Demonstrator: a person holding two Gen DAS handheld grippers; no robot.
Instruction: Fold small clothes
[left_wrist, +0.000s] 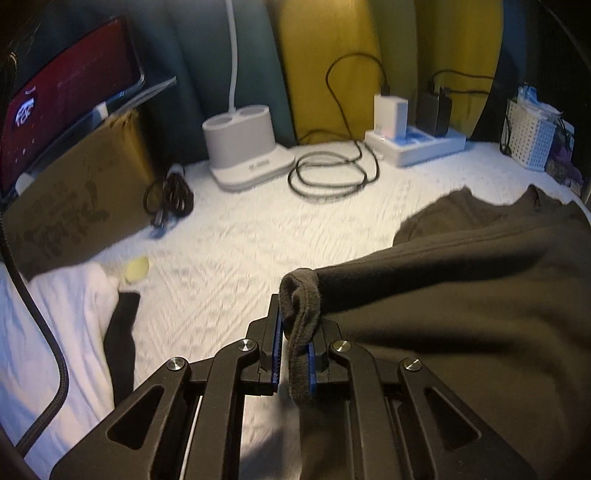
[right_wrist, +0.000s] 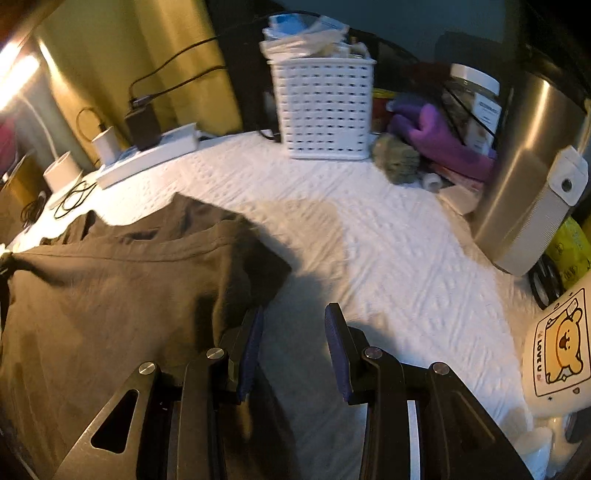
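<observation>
Dim, warm room light; a bright glare flares at the right-wrist view's upper left. Motion blur softens both views, fisheye bending darkens the corners, and shadows pool across the white bedcover (right_wrist: 369, 236).

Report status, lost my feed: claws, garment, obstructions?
Left claw shut on hem of dark olive cotton shirt. Right claw open, empty, beside shirt. Coiled black cable lies beyond on white quilted cover, not blocking.
</observation>
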